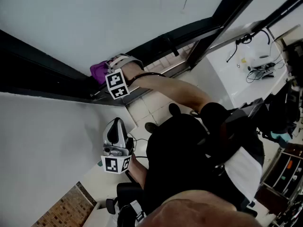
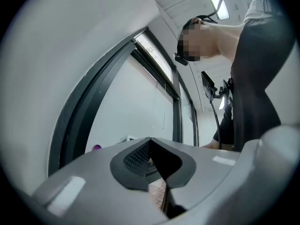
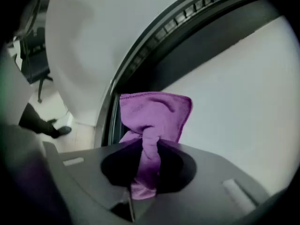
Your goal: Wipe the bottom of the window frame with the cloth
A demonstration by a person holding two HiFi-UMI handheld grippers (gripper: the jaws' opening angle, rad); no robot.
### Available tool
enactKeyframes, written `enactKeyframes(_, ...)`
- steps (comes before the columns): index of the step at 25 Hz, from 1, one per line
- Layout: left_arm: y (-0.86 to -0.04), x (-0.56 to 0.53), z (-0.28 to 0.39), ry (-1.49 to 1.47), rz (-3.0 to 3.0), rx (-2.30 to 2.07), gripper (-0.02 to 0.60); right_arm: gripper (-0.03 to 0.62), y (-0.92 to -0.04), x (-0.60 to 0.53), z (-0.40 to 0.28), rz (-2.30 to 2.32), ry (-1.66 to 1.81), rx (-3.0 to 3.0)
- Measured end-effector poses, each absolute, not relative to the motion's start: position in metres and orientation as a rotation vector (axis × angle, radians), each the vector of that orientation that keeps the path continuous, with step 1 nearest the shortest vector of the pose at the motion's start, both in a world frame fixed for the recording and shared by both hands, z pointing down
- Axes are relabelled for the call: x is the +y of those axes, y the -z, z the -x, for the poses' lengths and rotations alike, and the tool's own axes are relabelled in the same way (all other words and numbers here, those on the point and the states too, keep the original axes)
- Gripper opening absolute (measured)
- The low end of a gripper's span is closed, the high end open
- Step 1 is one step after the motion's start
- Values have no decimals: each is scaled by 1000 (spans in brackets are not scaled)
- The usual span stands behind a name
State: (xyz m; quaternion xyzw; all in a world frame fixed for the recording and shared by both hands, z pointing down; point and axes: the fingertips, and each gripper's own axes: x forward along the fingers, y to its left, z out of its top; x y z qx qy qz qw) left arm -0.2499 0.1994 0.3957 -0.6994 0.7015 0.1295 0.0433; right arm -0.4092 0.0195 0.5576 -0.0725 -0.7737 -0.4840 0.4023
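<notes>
A purple cloth (image 1: 99,72) is bunched against the dark window frame (image 1: 47,67) where its rails meet. My right gripper (image 1: 110,75) is shut on it. In the right gripper view the cloth (image 3: 155,115) fans out ahead of the right gripper (image 3: 149,150), and a twisted part is pinched between the jaws, beside the ribbed frame track (image 3: 187,27). My left gripper (image 1: 115,132) hangs lower, by the white wall and away from the frame. In its own view the left gripper (image 2: 151,146) has its jaws together and holds nothing, with the frame (image 2: 75,121) beyond.
Pale tiled floor (image 1: 151,105) runs along the frame, with the person's dark shoes (image 1: 150,126) on it. A white table (image 1: 236,79) with cables stands at the right. An office chair base (image 1: 124,195) sits near the bottom, next to a brick-patterned patch (image 1: 66,207).
</notes>
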Motion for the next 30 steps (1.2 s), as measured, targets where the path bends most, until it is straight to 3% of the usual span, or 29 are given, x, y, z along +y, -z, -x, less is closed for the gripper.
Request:
enactKeyframes(6,-396,173,239,-369,2251,2043,2,71,-558,-132,277,-42,1288,-1413)
enactKeyframes(10,-394,155,222,-395,2324,1959,2,74,-515,-162,253,-165,1370,-1329)
enactKeyframes(13,-394,148,210,-409,2358,1928,2,57,-536,-160,247,-65,1387,-1321)
enactKeyframes(17,-393,146,207,-391,2365,1919,2,69,-523,-137,208,77,1153,-1454)
enactKeyframes(23,-390,136,198,-413,2374,1890,2,71,-523,-168,237,93,1144,-1641)
enactKeyframes(30,-401,152,210,-408,2315,2017,2,71,-524,-63,105,467,992,-1448)
